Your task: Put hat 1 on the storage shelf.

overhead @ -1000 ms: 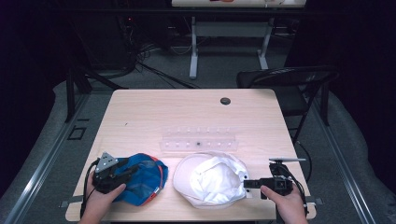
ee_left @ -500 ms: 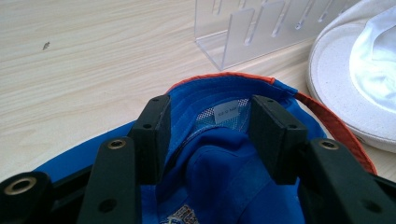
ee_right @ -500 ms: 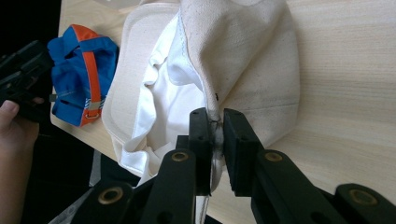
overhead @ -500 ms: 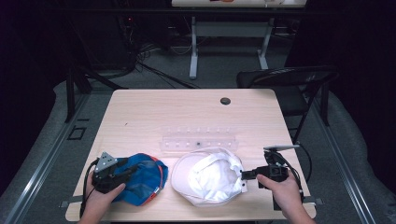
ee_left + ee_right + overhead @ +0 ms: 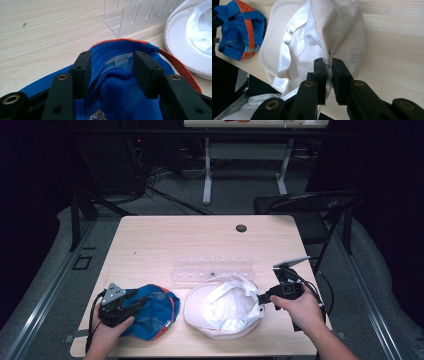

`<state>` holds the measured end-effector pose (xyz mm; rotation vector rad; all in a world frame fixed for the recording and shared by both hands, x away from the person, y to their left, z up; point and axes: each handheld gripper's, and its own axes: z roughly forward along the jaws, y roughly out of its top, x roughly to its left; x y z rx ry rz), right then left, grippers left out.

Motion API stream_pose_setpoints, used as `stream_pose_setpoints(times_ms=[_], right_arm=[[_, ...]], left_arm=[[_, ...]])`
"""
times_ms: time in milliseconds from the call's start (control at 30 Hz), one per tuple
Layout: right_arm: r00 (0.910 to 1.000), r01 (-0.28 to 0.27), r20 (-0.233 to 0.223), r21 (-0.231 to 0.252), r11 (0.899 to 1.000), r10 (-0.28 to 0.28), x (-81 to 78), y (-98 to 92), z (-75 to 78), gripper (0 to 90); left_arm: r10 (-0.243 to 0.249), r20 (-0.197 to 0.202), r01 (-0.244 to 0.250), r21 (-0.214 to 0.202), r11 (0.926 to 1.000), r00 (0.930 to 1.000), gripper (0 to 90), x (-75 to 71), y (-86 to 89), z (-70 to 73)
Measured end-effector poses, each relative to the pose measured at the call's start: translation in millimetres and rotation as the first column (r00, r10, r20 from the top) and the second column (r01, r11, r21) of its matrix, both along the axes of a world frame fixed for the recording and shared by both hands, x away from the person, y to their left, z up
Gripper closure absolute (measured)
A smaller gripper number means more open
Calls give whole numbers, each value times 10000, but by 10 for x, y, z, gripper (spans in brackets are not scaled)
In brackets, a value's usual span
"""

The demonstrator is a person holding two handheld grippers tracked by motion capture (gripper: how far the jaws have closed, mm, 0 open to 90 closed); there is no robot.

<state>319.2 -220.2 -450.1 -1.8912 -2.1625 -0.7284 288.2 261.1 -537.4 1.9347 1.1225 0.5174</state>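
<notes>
Right tongs (image 5: 327, 65) had just closed on the edge of the cream cotton bucket hat (image 5: 225, 306) and lifted it off the tabletop (image 5: 165, 245), while left tongs (image 5: 112, 72) stood open over the blue orange-trimmed fabric cap (image 5: 152, 310), suggesting a fold was starting.

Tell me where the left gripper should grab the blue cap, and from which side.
Grip the blue cap at its raised back edge, by the mesh and small label. The cap lies upside down, so that fabric edge stands up, thin enough to pinch. The left gripper already straddles it from the near side with open jaws, so closing there probably works.
</notes>
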Motion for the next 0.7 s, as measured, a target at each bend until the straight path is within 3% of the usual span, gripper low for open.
stream_pose_setpoints(times_ms=[133, 233, 300, 433, 500, 533, 700], right_arm=[[10000, -48, 5, -807, 9967, 48, 48, 56, 87, 823], [9997, -219, 90, -1601, 9869, 236, 83, 91, 140, 823], [9994, -202, 231, -2140, 9766, 257, 106, 127, 146, 823], [9989, -403, 82, -3225, 9457, 454, 174, 212, 114, 822], [9995, -247, 117, -3306, 9434, 303, 205, 252, 76, 822], [9988, -472, -56, -3345, 9412, 481, 228, 252, 68, 822], [9985, -451, -420, -3057, 9510, 339, 286, 278, 14, 817]], left_arm=[[-14, 24, 13, 17, 10000, 10000, 497, -2, -1, 2], [18, 14, -18, 37, 10000, 10000, 497, -4, -4, 3], [3, 14, -3, 39, 10000, 10000, 498, -3, -8, 1], [-31, 18, 31, 85, 10000, 10000, 498, -2, -19, -2], [-40, 14, 39, 133, 9999, 10000, 498, -4, -23, -1], [-41, 23, 41, 153, 9999, 10000, 498, -4, -23, -1], [-23, 58, 22, 118, 9999, 10000, 498, -2, -15, -2]])
